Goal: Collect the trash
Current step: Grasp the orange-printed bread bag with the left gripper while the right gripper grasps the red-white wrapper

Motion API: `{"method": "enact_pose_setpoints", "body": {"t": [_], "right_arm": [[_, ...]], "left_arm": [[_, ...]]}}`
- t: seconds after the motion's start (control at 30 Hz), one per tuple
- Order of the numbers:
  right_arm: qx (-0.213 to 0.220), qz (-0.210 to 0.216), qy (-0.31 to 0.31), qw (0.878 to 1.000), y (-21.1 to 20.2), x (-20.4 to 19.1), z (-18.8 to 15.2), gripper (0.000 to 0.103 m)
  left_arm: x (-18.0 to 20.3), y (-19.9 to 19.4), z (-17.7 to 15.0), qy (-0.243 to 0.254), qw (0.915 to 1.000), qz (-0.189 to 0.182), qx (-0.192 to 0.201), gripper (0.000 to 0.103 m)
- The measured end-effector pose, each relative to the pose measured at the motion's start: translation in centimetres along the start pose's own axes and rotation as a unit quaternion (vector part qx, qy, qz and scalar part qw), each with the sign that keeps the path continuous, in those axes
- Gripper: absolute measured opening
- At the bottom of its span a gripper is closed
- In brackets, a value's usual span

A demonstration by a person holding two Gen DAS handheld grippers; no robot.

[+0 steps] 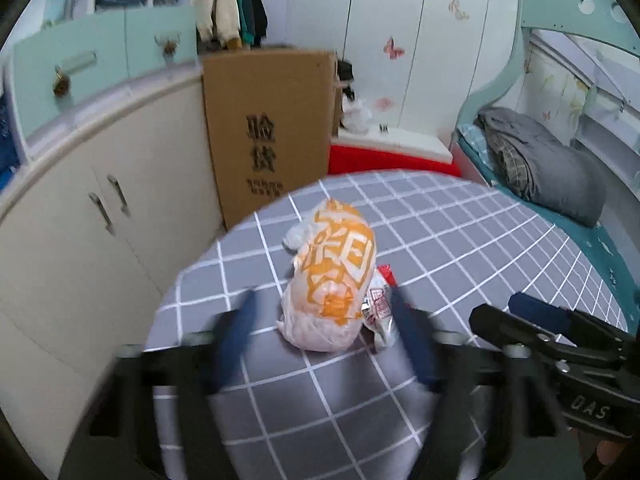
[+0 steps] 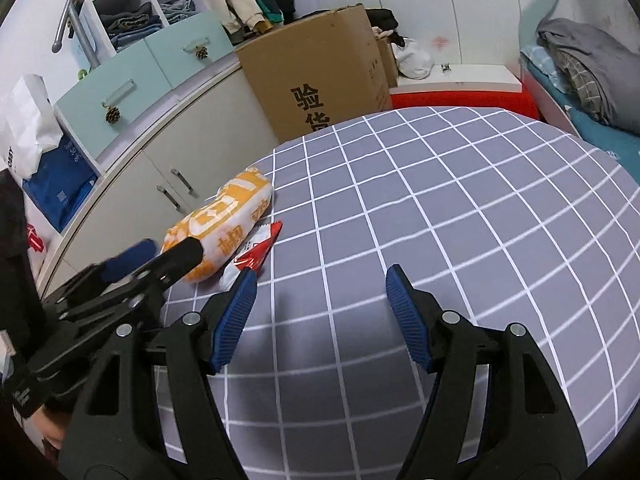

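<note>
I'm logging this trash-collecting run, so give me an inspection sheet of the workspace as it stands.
Surface: table with grey checked cloth, mostly bare.
Job's things: orange-and-white bag lying near the table's edge; red-and-white wrapper lying against its side.
Clutter: nothing seen on the table beyond these.
Grippers: left gripper open, fingers either side of the bag and wrapper, not closed on them; right gripper open over bare cloth, empty.
Cables: nothing seen.
Surroundings: cardboard box beyond the table, white cabinet with teal drawers, red-and-white chest, bed with grey bedding.
</note>
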State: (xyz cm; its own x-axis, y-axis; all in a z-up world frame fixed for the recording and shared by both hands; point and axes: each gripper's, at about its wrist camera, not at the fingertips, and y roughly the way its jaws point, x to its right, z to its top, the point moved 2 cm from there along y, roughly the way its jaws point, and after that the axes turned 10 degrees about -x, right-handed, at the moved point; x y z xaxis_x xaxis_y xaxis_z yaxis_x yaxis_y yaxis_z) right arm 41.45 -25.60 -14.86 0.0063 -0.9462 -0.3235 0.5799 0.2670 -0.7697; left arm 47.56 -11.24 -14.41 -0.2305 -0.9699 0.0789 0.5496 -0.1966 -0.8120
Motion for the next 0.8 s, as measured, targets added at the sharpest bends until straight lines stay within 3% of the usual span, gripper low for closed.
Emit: {"method": "enact_pose_setpoints", "body": {"t": [0.03, 0.1, 0.23, 0.43, 0.5, 0.57, 0.63, 0.8], "right_arm": [[-0.001, 0.002, -0.002, 1.0, 0.2, -0.1, 0.2, 0.067], [-0.007, 0.005, -0.005, 1.0, 0.8, -0.5, 0.4, 0.067], [-0.014, 0.005, -0.022, 1.0, 2.0, -2.1, 0.8, 0.066], [-0.044, -0.012, -0.06, 0.997, 4.8, -5.1, 1.4, 0.066], [-0.047, -0.032, -0.071, 0.996, 5.3, -5.8, 1.5, 0.059], [-0.051, -0.051, -0.092, 0.993, 5.6, -6.7, 1.4, 0.036], [-0.054, -0.084, -0.118, 0.988, 5.8, -7.7, 1.0, 0.027], [-0.053, -0.091, -0.146, 0.984, 5.3, -9.3, -0.4, 0.021]], "left_arm": [[-0.3, 0.5, 0.1, -0.003, 0.9999, -0.009, -0.012, 0.026], [-1.2, 0.3, 0.3, -0.013, 0.9995, -0.03, -0.006, 0.024], [-2.8, -1.7, -0.3, -0.029, 0.9988, -0.027, 0.029, 0.021], [-5.7, -4.9, -1.8, -0.058, 0.9952, 0.004, 0.08, 0.02], [-6.5, -5.5, -2.2, -0.064, 0.9941, 0.01, 0.087, 0.02], [-7.4, -6.3, -2.8, -0.07, 0.993, 0.018, 0.094, 0.02], [-8.0, -6.9, -3.3, -0.074, 0.9922, 0.019, 0.099, 0.02], [-10.0, -8.7, -5.2, -0.092, 0.9904, 0.02, 0.101, 0.02]]}}
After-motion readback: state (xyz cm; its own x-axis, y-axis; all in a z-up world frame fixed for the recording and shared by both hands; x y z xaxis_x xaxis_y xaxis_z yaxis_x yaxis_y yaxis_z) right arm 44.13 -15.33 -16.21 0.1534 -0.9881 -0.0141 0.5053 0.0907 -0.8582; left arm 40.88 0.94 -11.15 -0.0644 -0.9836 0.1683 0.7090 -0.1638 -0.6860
